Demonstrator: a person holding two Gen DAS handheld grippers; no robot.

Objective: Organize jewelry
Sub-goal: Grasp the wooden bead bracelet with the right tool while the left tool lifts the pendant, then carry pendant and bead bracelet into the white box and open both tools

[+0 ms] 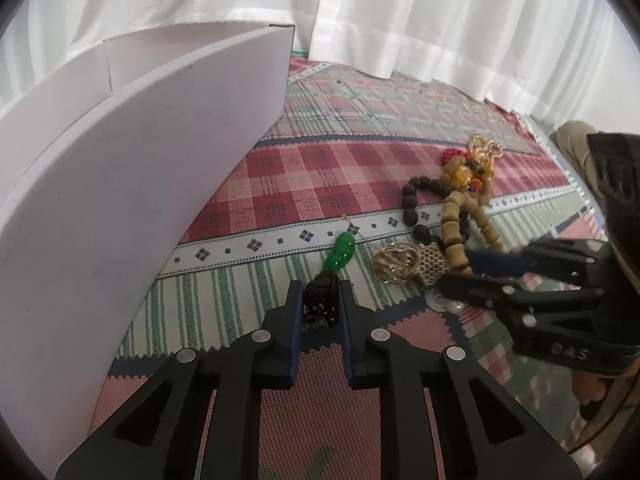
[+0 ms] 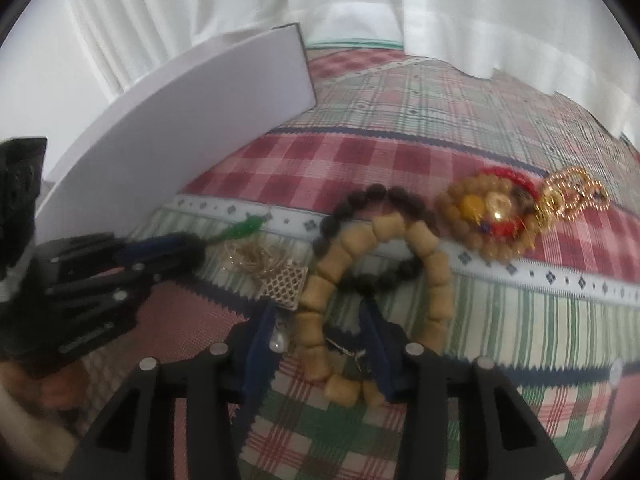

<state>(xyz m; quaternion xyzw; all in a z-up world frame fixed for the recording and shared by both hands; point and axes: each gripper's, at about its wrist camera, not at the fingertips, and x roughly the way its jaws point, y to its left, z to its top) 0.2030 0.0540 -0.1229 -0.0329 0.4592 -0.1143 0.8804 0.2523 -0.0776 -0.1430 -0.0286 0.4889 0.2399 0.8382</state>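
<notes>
At lower centre of the left wrist view: left gripper (image 1: 320, 292), clamped on one dark knot (image 1: 322, 306) with one green pendant (image 1: 340, 254) just beyond. Lower centre of the right wrist view: right gripper (image 2: 318, 310), fingers close together astride one tan bead bracelet (image 2: 436, 276); blurred, so cannot tell whether pressing. Around it: one dark bead bracelet (image 2: 360, 196), one red-and-gold beaded cluster (image 2: 492, 208) at right, one gold chain (image 2: 248, 258), one lattice pendant (image 2: 286, 286), one pearl (image 2: 276, 344). All on plaid cloth (image 1: 320, 168). Upper left: one white box (image 1: 140, 160), beside the left gripper. Behind: white curtains (image 1: 440, 20).
</notes>
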